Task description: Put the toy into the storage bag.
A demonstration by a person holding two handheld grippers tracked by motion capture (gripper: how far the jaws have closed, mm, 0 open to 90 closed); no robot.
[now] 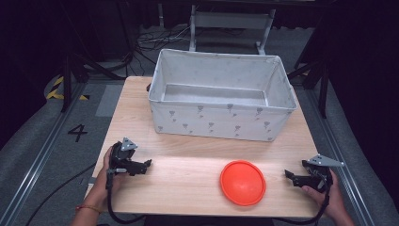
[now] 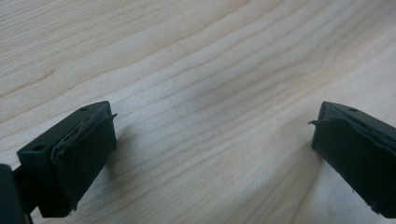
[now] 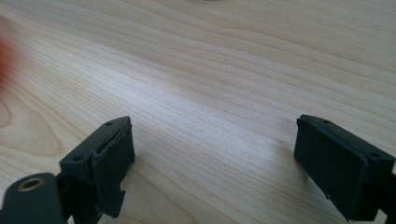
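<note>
A rectangular fabric bin [image 1: 221, 110], pale grey with small printed motifs and soft, slightly sagging walls, stands at the far half of the light wooden table [image 1: 188, 165]; its visible floor holds nothing. Nearer the person, a flat, round orange disc [image 1: 243, 182] with a raised rim lies on the bare wood, right of centre and well apart from the bin. The left gripper [image 1: 147, 164] rests low at the table's left edge, held by the left hand [image 1: 106, 176], jaws spread wide over wood grain. The right gripper [image 1: 288, 174], in the right hand [image 1: 329, 193], sits near the disc's right, jaws likewise spread.
</note>
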